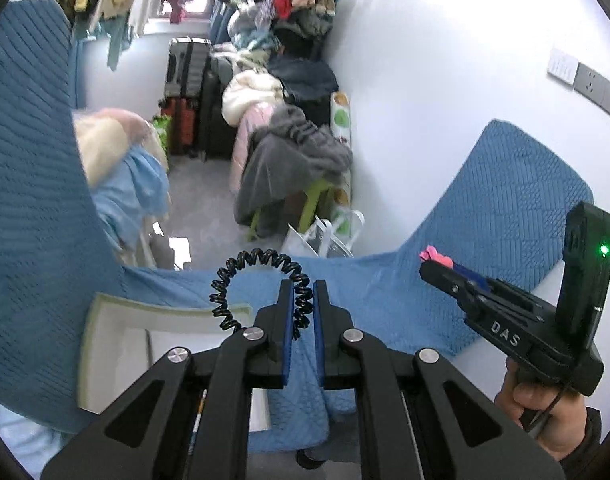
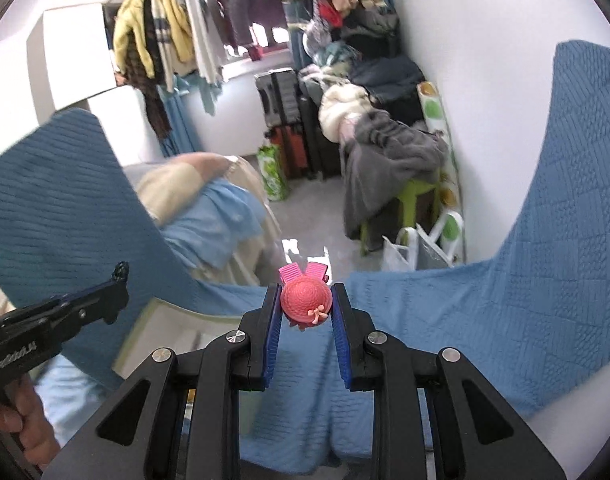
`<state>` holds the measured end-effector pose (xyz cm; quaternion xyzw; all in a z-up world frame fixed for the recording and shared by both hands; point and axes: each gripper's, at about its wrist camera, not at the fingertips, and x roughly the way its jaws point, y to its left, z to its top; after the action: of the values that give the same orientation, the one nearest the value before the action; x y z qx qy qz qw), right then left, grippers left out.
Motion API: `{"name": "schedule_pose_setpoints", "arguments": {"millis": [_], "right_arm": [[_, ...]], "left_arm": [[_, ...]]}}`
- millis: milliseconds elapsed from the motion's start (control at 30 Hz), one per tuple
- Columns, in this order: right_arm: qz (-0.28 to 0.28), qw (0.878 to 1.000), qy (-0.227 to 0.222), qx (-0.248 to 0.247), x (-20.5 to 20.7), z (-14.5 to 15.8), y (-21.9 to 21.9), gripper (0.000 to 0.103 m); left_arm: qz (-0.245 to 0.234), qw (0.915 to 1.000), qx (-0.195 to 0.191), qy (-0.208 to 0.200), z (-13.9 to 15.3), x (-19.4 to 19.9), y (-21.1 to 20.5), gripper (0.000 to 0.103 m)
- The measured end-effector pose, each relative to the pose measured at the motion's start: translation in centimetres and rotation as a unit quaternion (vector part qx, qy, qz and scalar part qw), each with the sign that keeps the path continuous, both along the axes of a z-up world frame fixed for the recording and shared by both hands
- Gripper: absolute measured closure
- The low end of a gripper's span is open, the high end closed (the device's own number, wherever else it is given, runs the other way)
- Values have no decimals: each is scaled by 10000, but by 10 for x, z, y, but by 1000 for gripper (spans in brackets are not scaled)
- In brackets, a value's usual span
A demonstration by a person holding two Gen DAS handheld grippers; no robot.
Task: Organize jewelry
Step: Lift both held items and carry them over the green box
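A blurred, shallow cream tray (image 1: 117, 344) lies partly hidden behind the left gripper (image 1: 303, 292), clenched on a black coiled hair tie (image 1: 257, 280). The right gripper (image 2: 307, 300) grasps a pink hat-shaped hair clip (image 2: 305, 300) above the blue quilted cover (image 2: 485, 312).

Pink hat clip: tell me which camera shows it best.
The right wrist view. The pink hat clip sits front and centre between the right gripper fingers, hat, bow and pink ribbed end all visible. The left wrist view shows only a pink sliver at that gripper's tip, seen from the side.
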<state>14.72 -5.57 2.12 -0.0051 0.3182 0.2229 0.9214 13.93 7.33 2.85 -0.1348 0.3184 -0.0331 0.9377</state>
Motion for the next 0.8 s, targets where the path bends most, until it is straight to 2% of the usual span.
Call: {"name": "schedule_pose_setpoints", "arguments": {"millis": [100,200,467,800], "right_arm": [[204,9998,-52,72,-12,8,21,81],[460,9989,-31,44,-21,4,46,81],[633,9971,397,-145,-22,-39,95,81],[822,9868,1239,-643,-15,-114,147,81]], "left_arm": [[155,9997,138,-106,4,-11,17,94],[286,9995,142,-2,-5,-14,38,94],[483,9978,285,343,-32,-25,72,94],[626,9909,57,1193,-119,-14,110,94]]}}
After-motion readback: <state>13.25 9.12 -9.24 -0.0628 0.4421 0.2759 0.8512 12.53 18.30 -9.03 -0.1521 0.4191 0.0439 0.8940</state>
